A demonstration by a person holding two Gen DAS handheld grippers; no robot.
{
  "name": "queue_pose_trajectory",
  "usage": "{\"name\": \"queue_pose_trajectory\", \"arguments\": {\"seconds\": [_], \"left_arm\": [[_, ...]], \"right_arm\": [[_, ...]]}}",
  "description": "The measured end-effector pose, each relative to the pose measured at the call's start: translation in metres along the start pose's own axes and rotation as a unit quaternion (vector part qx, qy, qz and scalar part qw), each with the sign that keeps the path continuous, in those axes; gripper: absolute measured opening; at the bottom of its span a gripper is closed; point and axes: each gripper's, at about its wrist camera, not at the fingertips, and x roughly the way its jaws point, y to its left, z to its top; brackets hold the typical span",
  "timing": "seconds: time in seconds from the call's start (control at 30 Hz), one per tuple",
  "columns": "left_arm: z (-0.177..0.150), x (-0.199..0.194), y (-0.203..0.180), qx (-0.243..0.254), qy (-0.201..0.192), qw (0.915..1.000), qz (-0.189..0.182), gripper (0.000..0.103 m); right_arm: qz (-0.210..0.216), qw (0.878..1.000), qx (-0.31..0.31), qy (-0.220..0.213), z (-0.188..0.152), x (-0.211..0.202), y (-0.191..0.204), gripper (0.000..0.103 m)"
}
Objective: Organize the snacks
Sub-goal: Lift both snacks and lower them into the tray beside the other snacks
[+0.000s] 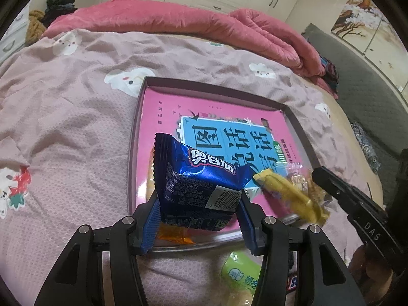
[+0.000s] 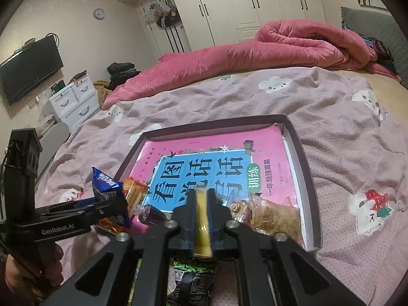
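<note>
My left gripper [image 1: 197, 216] is shut on a blue foil snack packet [image 1: 199, 178] and holds it above the near edge of a dark shallow box [image 1: 135, 127] lined with a pink book. The packet also shows in the right wrist view [image 2: 107, 186]. My right gripper [image 2: 202, 219] is shut on a yellow snack stick [image 2: 202, 216] over the box's near right part; the stick shows in the left wrist view [image 1: 288, 193]. In the box lie an orange packet [image 2: 134, 191], a dark wrapped sweet [image 2: 153, 214] and clear-wrapped golden snacks [image 2: 270, 214].
The box [image 2: 303, 163] sits on a bed with a pink-grey sheet [image 1: 63, 127]. A rolled pink quilt [image 2: 280, 46] lies at the far side. A green packet [image 1: 242, 272] and a dark green-black packet [image 2: 193, 280] lie on the sheet before the box.
</note>
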Motion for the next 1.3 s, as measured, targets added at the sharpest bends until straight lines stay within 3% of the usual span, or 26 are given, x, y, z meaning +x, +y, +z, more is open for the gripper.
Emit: {"name": "queue_pose_trajectory", "arguments": {"seconds": [0.5, 0.6, 0.8, 1.3], "left_arm": [[-0.006, 0.007, -0.014, 0.030, 0.008, 0.9995, 0.001, 0.056], [-0.008, 0.008, -0.018, 0.038, 0.010, 0.9992, -0.001, 0.056], [-0.008, 0.010, -0.021, 0.043, 0.011, 0.9990, -0.004, 0.056], [-0.003, 0.020, -0.029, 0.048, 0.019, 0.9986, -0.016, 0.056]], "right_arm": [[0.017, 0.999, -0.019, 0.037, -0.025, -0.005, 0.005, 0.006], [0.004, 0.998, -0.035, 0.048, -0.029, -0.001, 0.010, 0.006], [0.011, 0.999, -0.024, 0.031, -0.026, -0.010, 0.010, 0.006], [-0.003, 0.998, -0.038, 0.059, -0.029, 0.013, 0.017, 0.014]]}}
